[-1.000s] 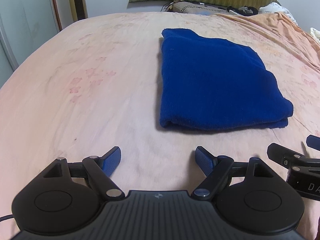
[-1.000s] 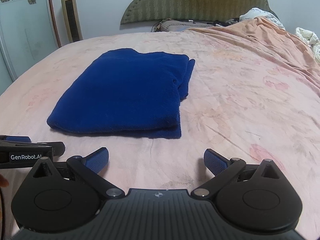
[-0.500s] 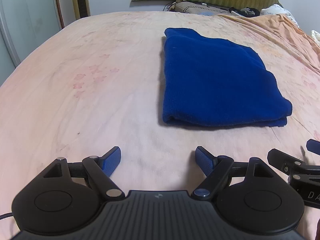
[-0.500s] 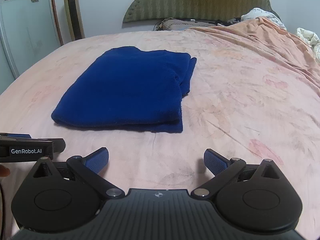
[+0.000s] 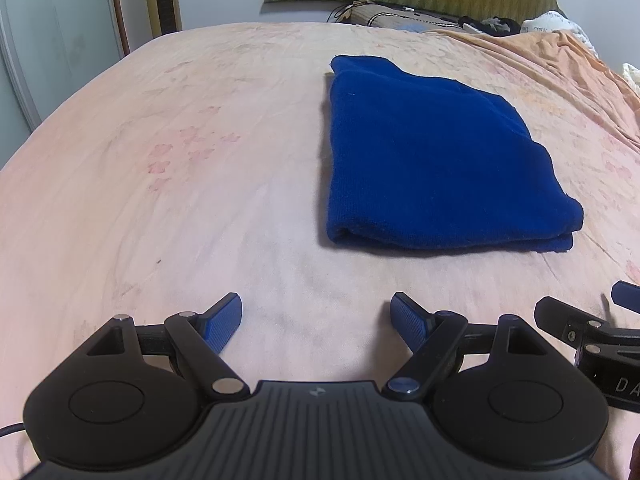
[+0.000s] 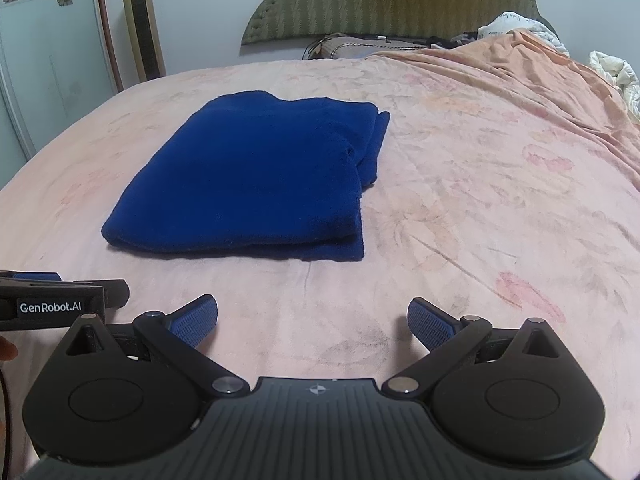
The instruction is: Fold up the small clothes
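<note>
Blue garment lies folded flat mid-bed, layered edge nearest; left gripper and right gripper, both spread and empty, hover side by side well short of it, likely because the fold is finished.

Garment: solid deep blue. Bed sheet: pale pink, faded red flower print. Headboard: olive green, striped. Left tool: black, blue pads.
</note>
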